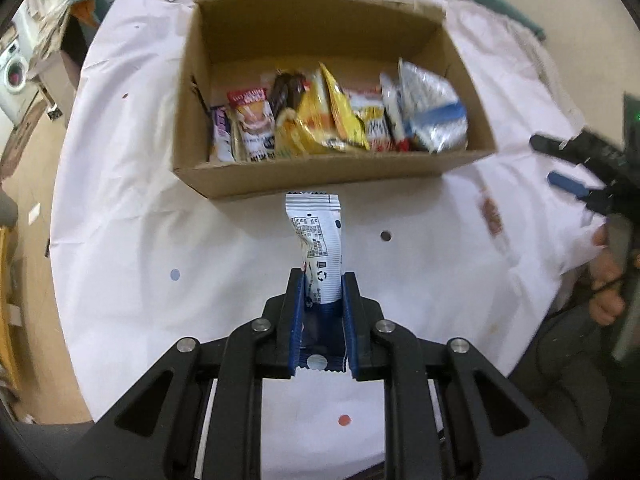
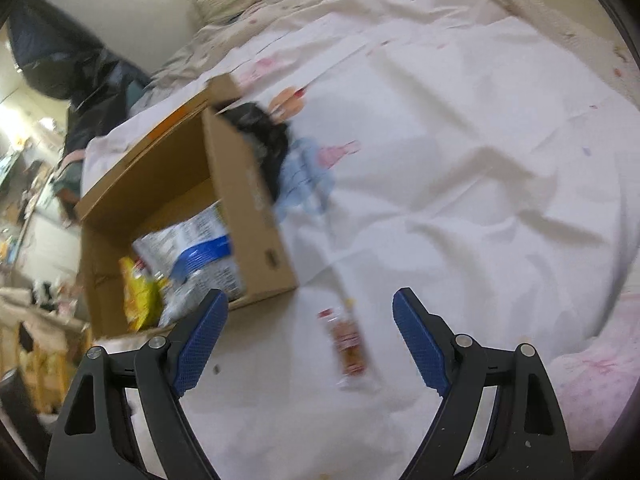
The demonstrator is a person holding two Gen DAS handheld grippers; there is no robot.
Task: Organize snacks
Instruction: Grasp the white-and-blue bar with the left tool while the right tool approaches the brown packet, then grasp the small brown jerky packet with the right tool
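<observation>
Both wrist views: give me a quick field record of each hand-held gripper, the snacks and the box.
left hand-held gripper: shut on white snack packet, held short of the box
right hand-held gripper: open, empty
loose snack: red-brown snack bar on white sheet, ahead between the right fingers
cardboard box: open, snacks standing along its near wall

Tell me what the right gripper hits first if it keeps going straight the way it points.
Most likely the small red-and-brown snack packet lying on the white sheet, between the open right gripper fingers. Blur makes depth uncertain; the cardboard box sits off to the left of that line.
</observation>
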